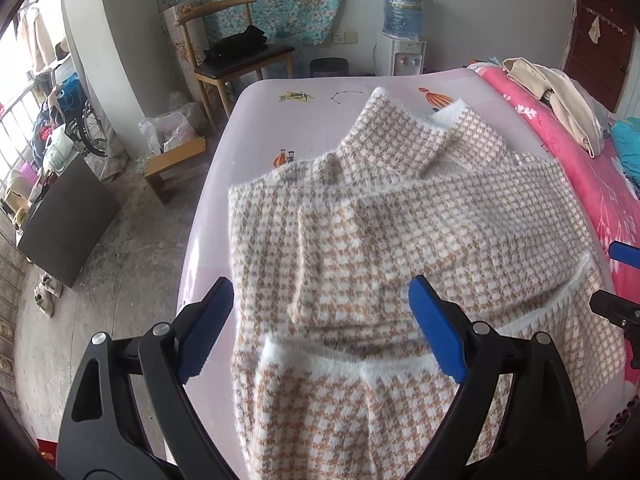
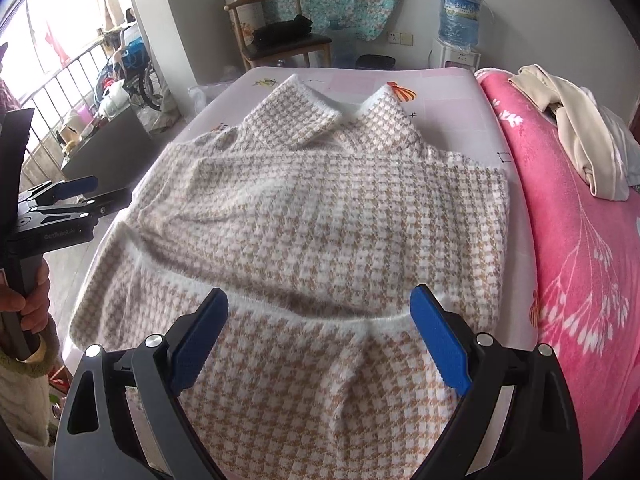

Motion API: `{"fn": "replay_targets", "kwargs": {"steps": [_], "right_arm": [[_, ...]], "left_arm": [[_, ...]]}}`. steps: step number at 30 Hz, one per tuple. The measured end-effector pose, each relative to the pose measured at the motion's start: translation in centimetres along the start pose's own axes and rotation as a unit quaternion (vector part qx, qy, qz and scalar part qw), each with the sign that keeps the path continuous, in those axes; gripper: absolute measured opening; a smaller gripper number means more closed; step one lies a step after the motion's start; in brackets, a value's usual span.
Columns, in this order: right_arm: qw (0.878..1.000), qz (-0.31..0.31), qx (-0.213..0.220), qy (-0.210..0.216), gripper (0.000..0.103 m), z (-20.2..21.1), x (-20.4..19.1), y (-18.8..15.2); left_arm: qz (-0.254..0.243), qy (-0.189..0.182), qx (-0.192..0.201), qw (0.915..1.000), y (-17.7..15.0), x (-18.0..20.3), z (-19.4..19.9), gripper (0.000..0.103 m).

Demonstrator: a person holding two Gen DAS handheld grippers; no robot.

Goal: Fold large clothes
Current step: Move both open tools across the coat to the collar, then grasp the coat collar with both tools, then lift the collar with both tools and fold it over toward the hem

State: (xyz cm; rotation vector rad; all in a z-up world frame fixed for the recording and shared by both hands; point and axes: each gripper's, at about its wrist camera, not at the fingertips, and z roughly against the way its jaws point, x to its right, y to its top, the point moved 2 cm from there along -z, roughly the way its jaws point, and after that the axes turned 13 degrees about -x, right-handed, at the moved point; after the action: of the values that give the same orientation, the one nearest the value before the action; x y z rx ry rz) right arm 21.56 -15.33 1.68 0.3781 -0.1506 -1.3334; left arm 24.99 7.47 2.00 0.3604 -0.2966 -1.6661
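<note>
The left gripper [image 1: 320, 324] hangs over the near part of the sweater [image 1: 400, 232] with its blue pads [image 1: 438, 328] spread wide apart and nothing between them. The right gripper [image 2: 320, 336] is the same: pads [image 2: 440, 344] well apart, empty, tilted down above the cloth. In the right wrist view the left gripper [image 2: 86, 194] shows at the left edge, gripped by a hand [image 2: 28, 308] in a fuzzy cuff.

The sweater [image 2: 320, 220] lies on a pale pink table [image 1: 256, 120]. It is a fuzzy knit in a small tan-and-white houndstooth check, with soft white trim along its edges. The collar [image 2: 320, 120], two pointed flaps, lies at the far end. One sleeve is folded across the chest, its white-edged cuff ending near the left gripper. A white fuzzy hem band [image 1: 344, 360] runs across the near part, where the lower cloth is turned up over the body. The cloth shows soft ripples rather than lying flat.

Beside the table on the right lies a pink flowered bedspread [image 2: 580, 260] with a cream garment [image 2: 580, 128] heaped on it. Beyond the table stand a wooden chair [image 1: 236, 60] and a water dispenser [image 1: 402, 40].
</note>
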Motion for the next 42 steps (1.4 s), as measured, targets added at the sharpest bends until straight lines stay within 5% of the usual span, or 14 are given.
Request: {"fn": "replay_targets", "kwargs": {"steps": [12,23,27,29,31,32,34,42], "right_arm": [[0.999,0.005,-0.007,0.043,0.090,-0.1,4.5,11.4],[0.979,-0.138,-0.074,0.131,0.089,-11.3,12.9,24.9],[0.975,-0.148,-0.093,0.136,0.072,-14.7,13.2,27.1],[0.977,-0.143,-0.103,0.121,0.054,-15.9,12.9,27.4],[0.977,-0.139,-0.107,0.122,0.025,-16.3,12.8,27.1],[0.977,-0.137,-0.103,0.130,0.020,-16.1,12.7,26.9],[0.980,-0.125,-0.088,0.130,0.014,-15.0,12.3,26.5],[0.995,-0.019,-0.035,0.092,0.013,-7.6,8.5,21.9]], "left_arm": [[0.002,-0.053,0.034,0.9980,10.0,-1.1,-0.9,0.085],[0.014,-0.176,-0.016,0.9841,22.4,2.8,-10.5,0.085],[0.019,-0.165,-0.049,0.9848,24.9,4.6,-14.7,0.068],[0.017,-0.154,-0.062,0.9860,25.3,5.3,-16.1,0.056],[0.007,-0.155,-0.067,0.9857,25.2,5.7,-16.4,0.030],[0.002,-0.155,-0.064,0.9857,25.0,5.9,-16.1,0.028],[-0.009,-0.148,-0.053,0.9876,24.5,6.1,-14.8,0.017],[-0.075,-0.134,-0.005,0.9882,18.9,5.7,-6.9,0.012]]}}
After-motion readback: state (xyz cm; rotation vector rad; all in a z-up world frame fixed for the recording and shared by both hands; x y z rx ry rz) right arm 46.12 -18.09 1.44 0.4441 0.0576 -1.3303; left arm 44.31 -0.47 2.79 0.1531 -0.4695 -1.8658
